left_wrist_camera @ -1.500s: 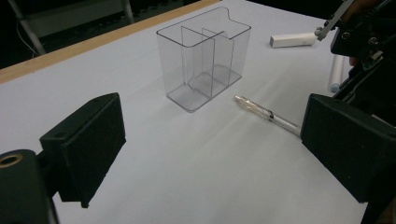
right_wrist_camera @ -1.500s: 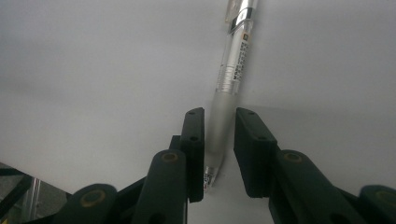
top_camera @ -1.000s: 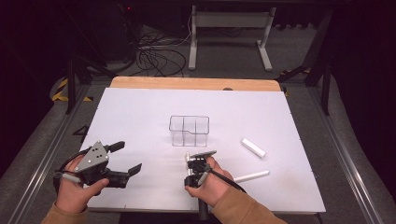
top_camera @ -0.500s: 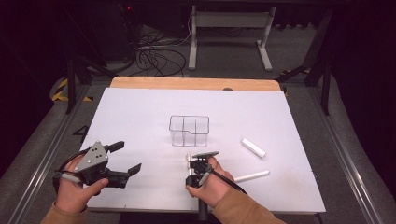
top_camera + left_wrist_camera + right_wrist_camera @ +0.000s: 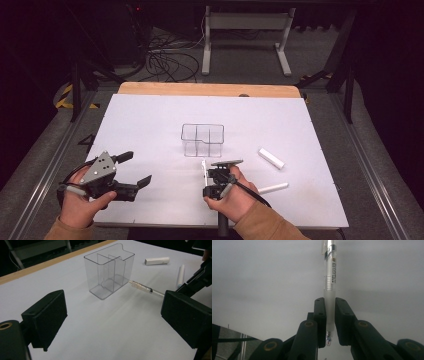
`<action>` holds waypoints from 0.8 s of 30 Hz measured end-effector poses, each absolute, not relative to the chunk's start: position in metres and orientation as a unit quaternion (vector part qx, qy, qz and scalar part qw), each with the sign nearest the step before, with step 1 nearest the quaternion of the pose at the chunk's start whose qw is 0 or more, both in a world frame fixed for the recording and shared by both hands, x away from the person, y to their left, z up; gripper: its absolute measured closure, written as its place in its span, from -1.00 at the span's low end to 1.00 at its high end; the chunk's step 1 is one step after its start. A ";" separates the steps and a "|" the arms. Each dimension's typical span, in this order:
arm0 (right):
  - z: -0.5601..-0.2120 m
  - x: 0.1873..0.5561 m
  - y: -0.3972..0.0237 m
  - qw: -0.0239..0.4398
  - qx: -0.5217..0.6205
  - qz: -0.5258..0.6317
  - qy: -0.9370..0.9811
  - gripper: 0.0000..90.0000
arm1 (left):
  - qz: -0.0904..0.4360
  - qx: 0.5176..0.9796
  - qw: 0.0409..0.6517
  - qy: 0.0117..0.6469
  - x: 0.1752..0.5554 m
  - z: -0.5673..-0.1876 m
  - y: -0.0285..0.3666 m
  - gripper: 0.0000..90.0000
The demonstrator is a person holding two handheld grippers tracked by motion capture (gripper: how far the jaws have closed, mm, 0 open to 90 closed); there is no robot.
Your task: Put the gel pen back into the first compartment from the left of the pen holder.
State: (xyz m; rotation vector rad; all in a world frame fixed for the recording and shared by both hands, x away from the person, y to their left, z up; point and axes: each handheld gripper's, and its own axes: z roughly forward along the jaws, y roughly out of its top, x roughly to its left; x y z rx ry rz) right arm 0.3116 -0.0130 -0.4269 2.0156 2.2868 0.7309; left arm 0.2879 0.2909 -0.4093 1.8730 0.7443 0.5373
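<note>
Still — right claw (image 5: 330,322) clamps pen (image 5: 329,277), unmoved

My left gripper (image 5: 132,170) and right gripper (image 5: 205,170) are black with brass-coloured pivot screws, grey three-cornered plates, trailing black cables and tan sleeves (image 5: 262,222).

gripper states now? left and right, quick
Left gripper: open, nothing between its jaws, held above the white table.
Right gripper: shut on a clear pen, gripped near its tip end.
</note>
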 end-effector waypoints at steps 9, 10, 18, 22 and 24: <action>-0.409 0.309 -0.030 0.030 0.603 0.251 0.757 0.79 | 0.224 0.776 0.503 0.310 0.288 -0.410 0.292 -0.84; -0.407 0.309 -0.032 0.031 0.599 0.251 0.759 0.79 | 0.224 0.776 0.502 0.310 0.288 -0.410 0.292 -0.84; -0.387 0.308 -0.046 0.032 0.568 0.259 0.780 0.79 | 0.227 0.777 0.499 0.309 0.288 -0.409 0.292 -0.83; -0.379 0.310 -0.052 0.037 0.547 0.258 0.796 0.79 | 0.227 0.777 0.499 0.309 0.288 -0.409 0.292 -0.83; -0.374 0.311 -0.055 0.035 0.537 0.257 0.803 0.79 | 0.227 0.777 0.499 0.308 0.288 -0.409 0.292 -0.83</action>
